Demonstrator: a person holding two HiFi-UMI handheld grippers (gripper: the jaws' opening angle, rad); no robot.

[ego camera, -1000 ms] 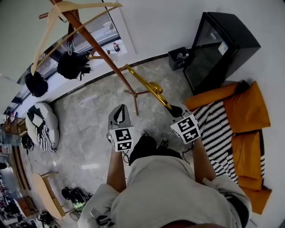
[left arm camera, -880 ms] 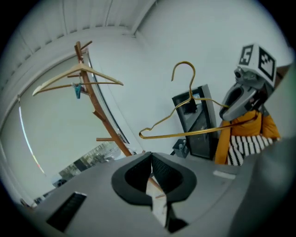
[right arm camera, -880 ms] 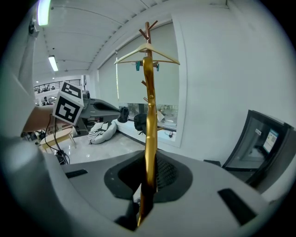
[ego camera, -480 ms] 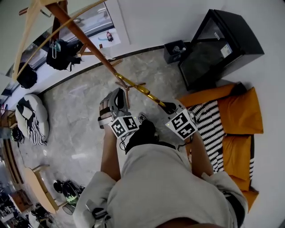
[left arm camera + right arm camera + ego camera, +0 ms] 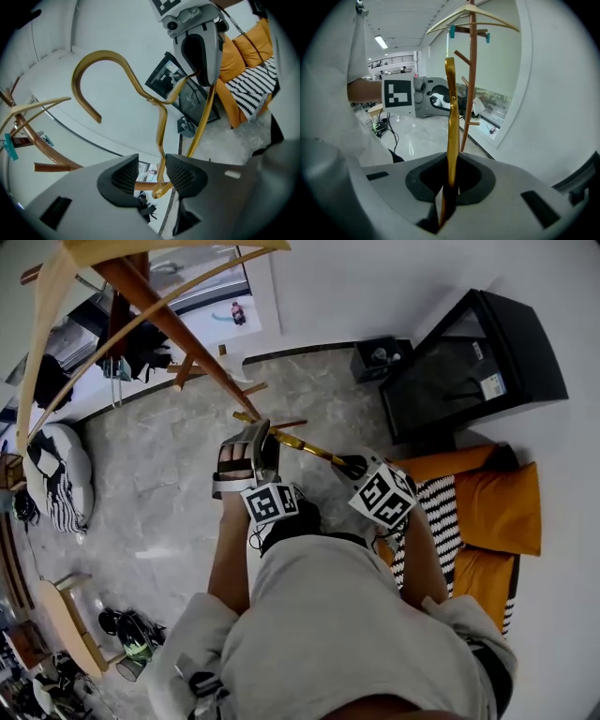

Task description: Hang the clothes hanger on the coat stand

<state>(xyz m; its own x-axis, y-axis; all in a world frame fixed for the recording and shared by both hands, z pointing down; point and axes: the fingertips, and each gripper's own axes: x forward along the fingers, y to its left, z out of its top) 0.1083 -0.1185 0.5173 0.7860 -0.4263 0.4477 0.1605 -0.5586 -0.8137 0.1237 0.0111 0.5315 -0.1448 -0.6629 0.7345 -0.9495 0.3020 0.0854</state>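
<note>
Not hung: the gold clothes hanger (image 5: 302, 445) is held low before the person, on no peg of the coat stand (image 5: 173, 329). Right claw (image 5: 449, 180) clamped on its wire; left claw (image 5: 151, 174) has just been opening, with the wire between its jaws, unpressed. Stand's top is cut off in the head view (a wooden hanger (image 5: 36, 334) hangs there)

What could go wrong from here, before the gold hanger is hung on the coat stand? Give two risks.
1. The left gripper's jaws have just been opening, and the gold hanger runs between them ungripped. Only the right gripper, shut on it, carries it, so it might pivot or slip.
2. The coat stand already bears a wooden hanger up top, and the gold hook could knock it.
</note>
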